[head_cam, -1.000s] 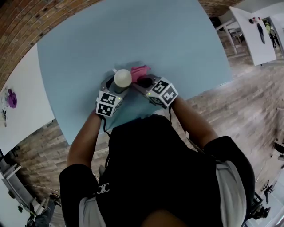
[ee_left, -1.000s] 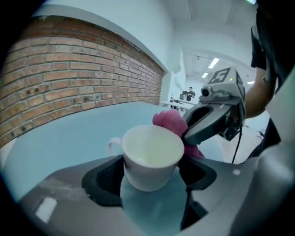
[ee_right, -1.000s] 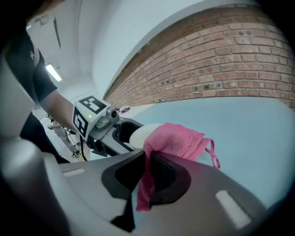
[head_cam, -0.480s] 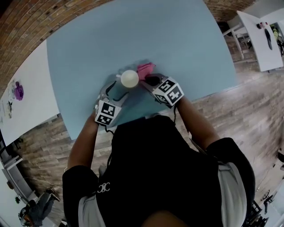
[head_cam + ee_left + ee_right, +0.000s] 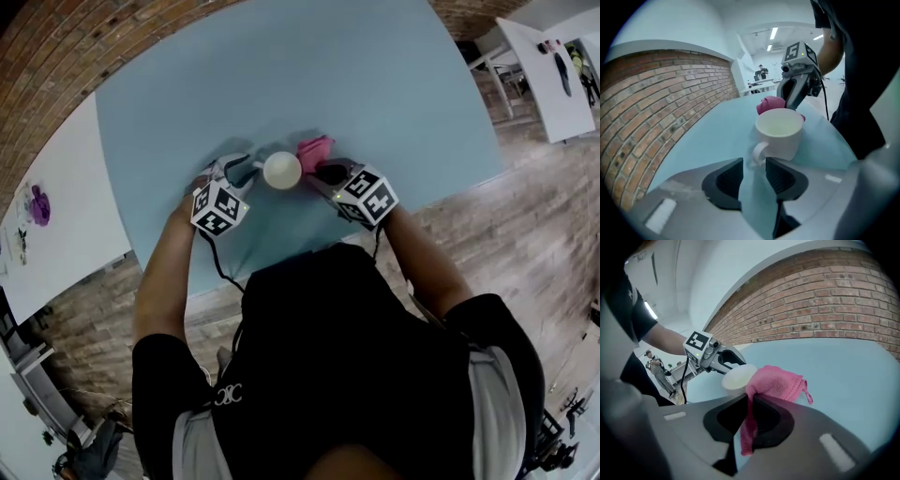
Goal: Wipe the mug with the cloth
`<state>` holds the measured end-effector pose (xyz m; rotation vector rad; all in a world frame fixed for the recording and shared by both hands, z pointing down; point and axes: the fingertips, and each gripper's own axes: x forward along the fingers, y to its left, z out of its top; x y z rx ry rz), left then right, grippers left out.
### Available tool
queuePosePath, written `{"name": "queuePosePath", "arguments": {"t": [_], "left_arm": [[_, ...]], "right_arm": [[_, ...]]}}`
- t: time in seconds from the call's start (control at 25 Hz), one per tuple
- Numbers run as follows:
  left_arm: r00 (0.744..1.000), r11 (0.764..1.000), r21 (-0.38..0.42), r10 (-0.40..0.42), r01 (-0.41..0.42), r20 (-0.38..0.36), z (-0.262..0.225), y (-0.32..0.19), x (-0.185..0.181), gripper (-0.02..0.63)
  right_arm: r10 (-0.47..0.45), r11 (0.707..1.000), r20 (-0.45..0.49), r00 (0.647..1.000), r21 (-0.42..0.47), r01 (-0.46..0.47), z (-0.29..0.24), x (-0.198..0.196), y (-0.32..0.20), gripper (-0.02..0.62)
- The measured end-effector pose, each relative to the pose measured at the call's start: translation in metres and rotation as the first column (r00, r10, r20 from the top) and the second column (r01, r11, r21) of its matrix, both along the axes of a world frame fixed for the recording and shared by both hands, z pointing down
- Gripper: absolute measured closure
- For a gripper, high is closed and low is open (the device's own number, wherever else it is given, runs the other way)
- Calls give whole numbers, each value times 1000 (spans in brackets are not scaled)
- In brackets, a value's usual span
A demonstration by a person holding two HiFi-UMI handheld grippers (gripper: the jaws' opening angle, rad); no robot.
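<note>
- The mug is plain white, squat and empty inside, with a loop handle. It stands upright on the pale blue table, straight ahead of the left gripper.
- The left gripper's jaws stand apart, and blue table shows through the gap. The handle sits right at their tips (touching or not, I cannot tell).
- The cloth is pink terry with a small hanging loop. The right gripper has its jaws closed on a fold of it. The rest is bunched ahead of those jaws, just beside the mug.
- In the right gripper view the cloth covers part of the mug, and the handle is out of sight.
- In the left gripper view the mug hides the cloth's lower part and the right gripper's tips.
- In the head view both sets of jaws are too small to read. The person's black top cuts off the table's near edge.
- Half a second ago the left gripper was nearer the body. It has swung out to the mug's side and is now level with it, and the cloth is still beside the mug.
</note>
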<state>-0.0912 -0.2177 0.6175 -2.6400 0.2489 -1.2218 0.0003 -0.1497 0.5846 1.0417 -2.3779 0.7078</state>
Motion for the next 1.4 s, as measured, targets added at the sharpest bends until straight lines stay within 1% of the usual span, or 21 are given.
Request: {"name": "queuePosePath", "arguments": {"t": [0.08,0.2,0.28,0.36,0.4,0.48,0.6,0.72,0.84,0.92,0.96,1.08,1.12,1.2,1.32,1.4], "left_arm": [[999,999,-23,49,-49,21,2,2,5,433],[995,995,-19,95,-95,26,1,4,18,440],[995,995,-21,98,-97,26,1,4,23,532],[996,997,-17,82,-81,31,0,4,23,541],[998,998,-18,61,-61,35,0,5,22,545],[999,1000,-10,-13,13,41,0,7,22,548],[988,989,21,-148,147,41,1,13,21,549],[966,966,27,-257,257,30,1,17,15,551],[935,935,23,-354,354,23,3,19,11,551],[914,914,8,-406,406,17,4,23,10,551],[903,903,-7,-429,429,12,4,26,9,551],[879,877,-70,-476,475,-5,4,35,9,549],[875,872,-85,-485,482,-12,4,38,10,549],[869,865,-107,-495,490,-23,5,43,13,549],[864,857,-147,-503,494,-29,5,51,15,549],[862,853,-165,-506,495,-32,4,56,15,549]], "right_arm": [[8,1000,-1,1000,-7,-8,1,1,0,554],[3,1000,-19,1000,-14,-3,2,0,3,554],[1,1000,-22,1000,-15,-1,2,0,3,554],[4,1000,-19,1000,-14,-5,1,-1,2,554],[7,1000,-18,1000,-13,-8,1,-1,1,554],[15,1000,-22,1000,-14,-15,2,2,1,555],[28,1000,-35,999,-3,-28,6,6,1,554],[23,1000,-48,999,-10,-24,13,2,4,555],[-6,1000,-75,997,-17,5,22,-6,15,554],[-21,1000,-70,997,-11,21,19,-10,22,554],[-24,1000,-51,998,1,24,13,-12,24,555],[12,999,58,998,33,-14,-12,-16,25,555],[29,999,79,996,37,-32,-15,-16,24,555],[43,999,63,997,31,-45,-5,-14,23,555],[13,1000,-14,1000,2,-13,20,-19,27,554],[-2,1000,-44,999,12,3,21,-22,27,555]]}}
